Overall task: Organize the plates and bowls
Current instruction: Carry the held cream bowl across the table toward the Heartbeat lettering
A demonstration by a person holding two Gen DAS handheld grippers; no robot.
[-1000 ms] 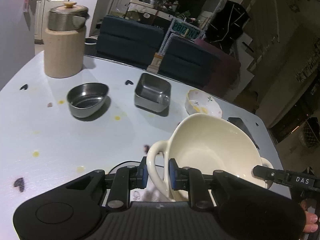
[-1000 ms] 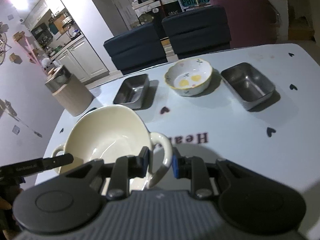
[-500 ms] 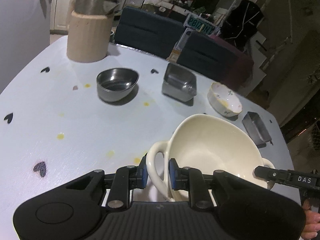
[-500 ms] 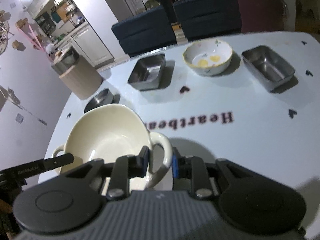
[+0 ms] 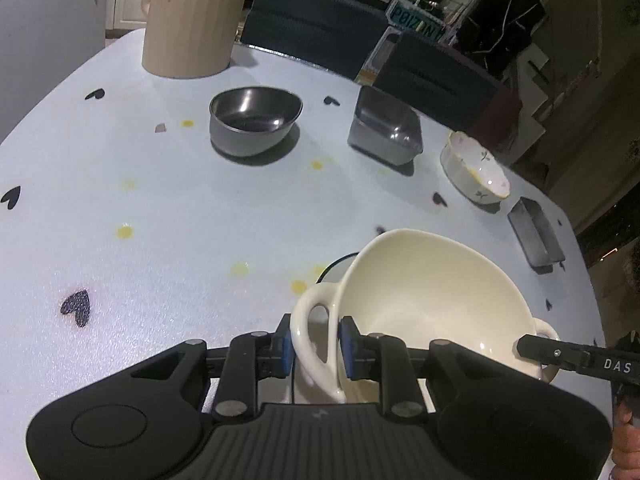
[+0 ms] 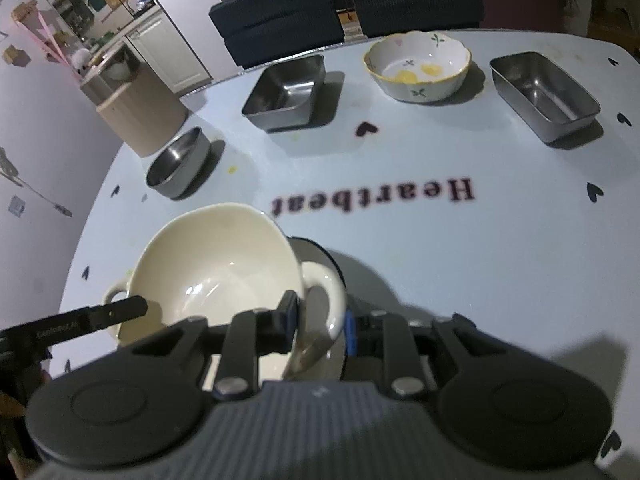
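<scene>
We hold a cream two-handled bowl (image 5: 432, 292) with both tools, one on each handle. Our left gripper (image 5: 316, 346) is clamped on the left handle; its blue pads (image 5: 349, 346) press on the two sides of the loop. Our right gripper (image 6: 320, 322) is clamped on the other handle in the same way. The bowl is close in front of us, low over the pale blue table (image 5: 168, 208), and under it we see a dark round rim (image 6: 324, 252); we cannot tell if the bowl touches it. In the right view the word "Heartbeat" (image 6: 372, 196) is printed on the table just behind the bowl. Farther away, a row of dishes stands near the far edge: a round steel bowl (image 5: 254, 120), a square steel container (image 5: 386, 126), a flowered ceramic bowl (image 6: 418, 65) and a rectangular steel tray (image 6: 544, 94), each one apart from the next. At the far left corner stands a beige cylindrical container (image 5: 192, 26). Behind the table we see dark blue chairs (image 6: 280, 12).
</scene>
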